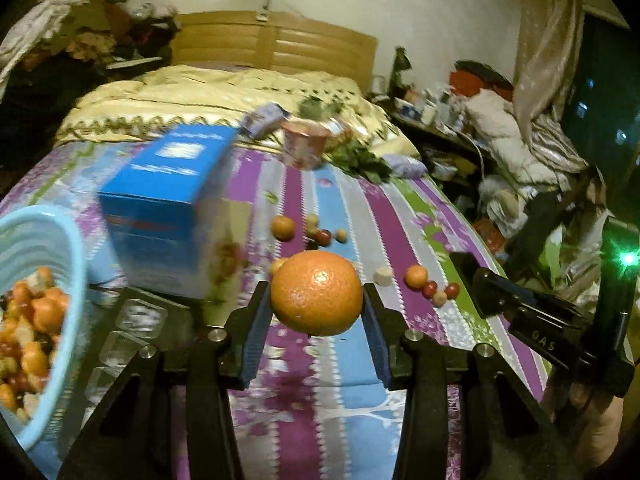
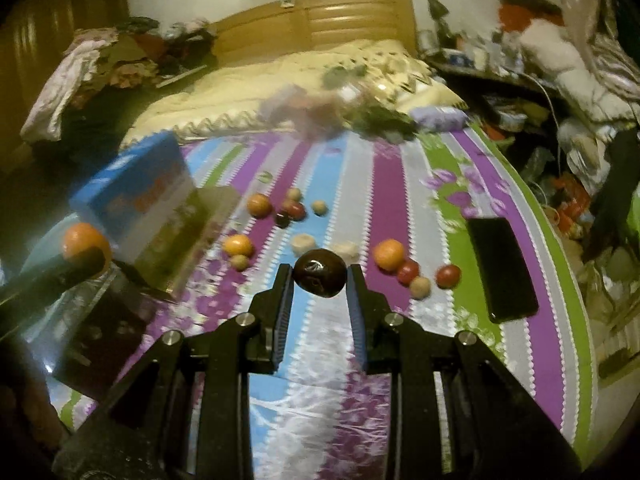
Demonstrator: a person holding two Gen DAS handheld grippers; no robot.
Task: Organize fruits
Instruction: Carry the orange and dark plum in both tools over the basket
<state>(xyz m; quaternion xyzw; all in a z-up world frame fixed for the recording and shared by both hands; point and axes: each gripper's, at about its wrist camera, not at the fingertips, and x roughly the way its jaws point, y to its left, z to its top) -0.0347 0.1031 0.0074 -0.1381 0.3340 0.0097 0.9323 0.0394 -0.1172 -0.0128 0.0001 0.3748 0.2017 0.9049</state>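
My left gripper (image 1: 317,294) is shut on a large orange (image 1: 316,292) and holds it above the striped bedsheet. A light blue basket (image 1: 60,248) full of small fruits is at the lower left of the left wrist view. My right gripper (image 2: 319,278) is shut on a dark brown fruit (image 2: 319,273), held above the sheet. Several small oranges, red fruits and pale fruits lie scattered on the sheet (image 2: 390,254), (image 1: 416,276). The left gripper with its orange (image 2: 84,242) also shows at the left of the right wrist view.
A blue box (image 1: 168,200) stands on the bed beside the basket. A black phone (image 2: 502,266) lies on the right of the sheet. A pink cup (image 1: 305,144), leafy greens (image 1: 360,160) and a cream quilt (image 1: 216,92) are farther back. Clutter lines both sides.
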